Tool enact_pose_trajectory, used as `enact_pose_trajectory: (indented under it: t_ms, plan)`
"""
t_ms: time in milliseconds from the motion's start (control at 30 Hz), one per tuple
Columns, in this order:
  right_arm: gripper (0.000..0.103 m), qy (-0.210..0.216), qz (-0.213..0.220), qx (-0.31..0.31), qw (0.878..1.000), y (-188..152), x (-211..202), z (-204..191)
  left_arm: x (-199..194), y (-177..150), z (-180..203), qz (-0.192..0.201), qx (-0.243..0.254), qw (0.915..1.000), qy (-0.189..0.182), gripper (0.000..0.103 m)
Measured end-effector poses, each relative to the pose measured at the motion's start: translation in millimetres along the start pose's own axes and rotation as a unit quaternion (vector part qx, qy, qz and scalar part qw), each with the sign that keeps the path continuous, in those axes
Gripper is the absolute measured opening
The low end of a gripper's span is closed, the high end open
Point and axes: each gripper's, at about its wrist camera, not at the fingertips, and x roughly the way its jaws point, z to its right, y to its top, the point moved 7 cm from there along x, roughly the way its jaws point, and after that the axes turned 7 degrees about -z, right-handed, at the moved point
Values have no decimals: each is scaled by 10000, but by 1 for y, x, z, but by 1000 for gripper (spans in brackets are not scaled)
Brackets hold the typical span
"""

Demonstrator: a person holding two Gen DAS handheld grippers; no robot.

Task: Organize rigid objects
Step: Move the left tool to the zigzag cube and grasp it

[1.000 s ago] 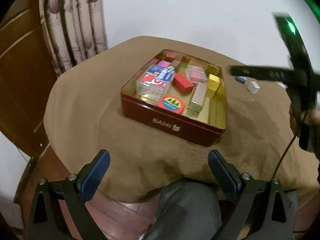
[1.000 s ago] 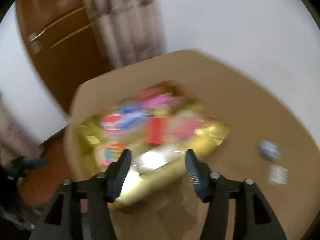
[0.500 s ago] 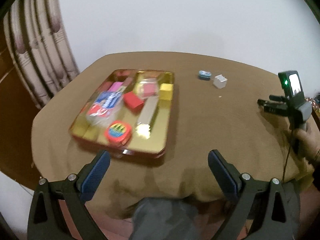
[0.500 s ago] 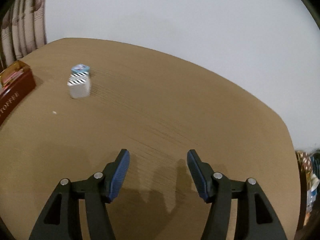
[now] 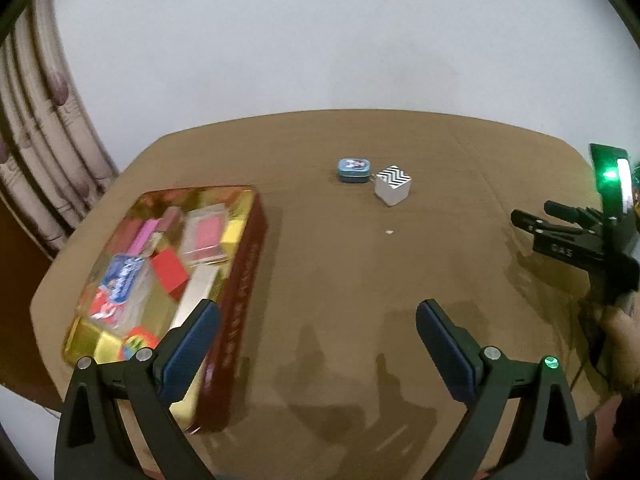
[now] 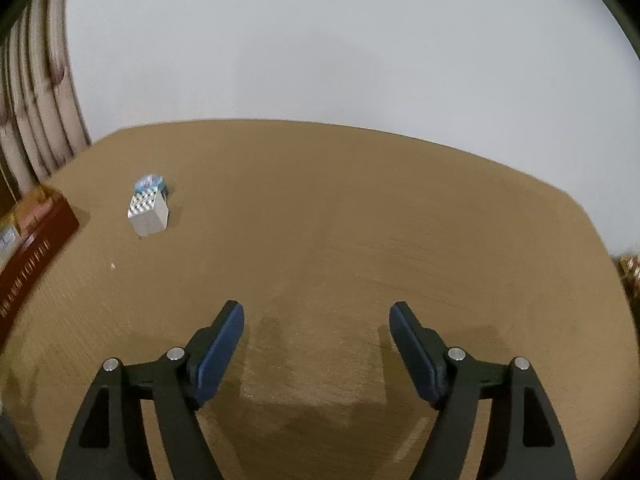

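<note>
A red tin with a gold inside (image 5: 240, 264) sits at the table's left, holding several small boxes and blocks. Its red side also shows in the right wrist view (image 6: 36, 252). A small blue tin (image 5: 355, 169) and a white cube with a black zigzag top (image 5: 393, 186) lie apart on the brown cloth, far centre; both show in the right wrist view, the cube (image 6: 147, 214) in front of the blue tin (image 6: 150, 184). My left gripper (image 5: 318, 330) is open and empty near the front edge. My right gripper (image 6: 316, 330) is open and empty over bare cloth; it shows in the left wrist view (image 5: 532, 220).
A brown cloth covers the table (image 5: 360, 280). A white wall stands behind it, and a curtain (image 5: 36, 152) hangs at the left. A tiny white crumb (image 5: 389, 232) lies on the cloth.
Both grippers have swung right, from over the tin toward the table's middle and right. The tin has slid left in both views. Both grippers stay open.
</note>
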Motion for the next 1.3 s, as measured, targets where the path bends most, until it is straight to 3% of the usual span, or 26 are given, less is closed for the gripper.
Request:
enact_pose_trajectory:
  t_ms: [300, 500, 733, 1200, 1300]
  plan:
    - [78, 333, 113, 236, 9991, 0, -4, 27, 52, 37, 21, -260, -116, 9996, 35, 97]
    - [78, 504, 267, 376, 9977, -6, -19, 40, 82, 66, 20, -481, -518, 9966, -433, 97]
    - [78, 707, 433, 475, 9954, -10, -37, 54, 115, 100, 37, -708, -673, 9940, -482, 97]
    - [78, 866, 454, 501, 9940, -1, -57, 62, 168, 121, 47, -1232, -1248, 9829, -556, 97]
    - [78, 902, 450, 525, 9935, -1, -58, 66, 176, 119, 48, -1341, -1284, 9811, -537, 91]
